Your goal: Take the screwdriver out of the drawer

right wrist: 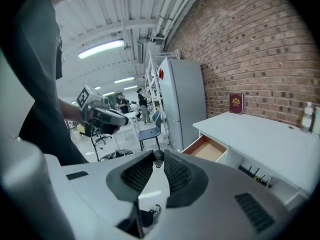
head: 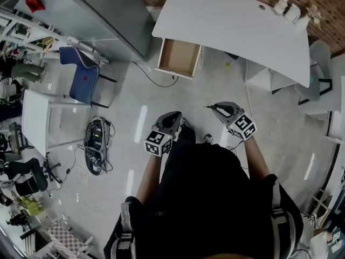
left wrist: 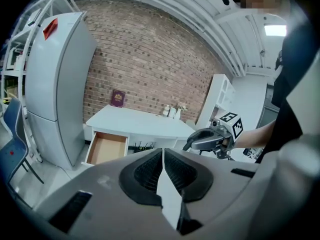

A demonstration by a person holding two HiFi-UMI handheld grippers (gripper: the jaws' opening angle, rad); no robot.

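The screwdriver [right wrist: 158, 157] shows as a dark round handle end pinched between the tips of my right gripper [right wrist: 158, 159]; in the head view its thin shaft [head: 207, 107] pokes out left of my right gripper [head: 215, 108]. My left gripper [left wrist: 163, 152] has its pads together with nothing between them, and it hangs beside the right one [head: 175, 115] above the floor. The drawer [head: 178, 57] of the white desk stands pulled out, its brown bottom [left wrist: 106, 148] bare. Both grippers are held well back from the drawer [right wrist: 205, 148].
The white desk [head: 232, 26] stands against a brick wall, with small bottles [head: 285, 8] and a dark red book [left wrist: 118, 98] on it. A grey fridge [head: 102, 9] is left of the drawer. A blue chair [head: 81, 74] and a tangle of cables [head: 96, 142] are at the left.
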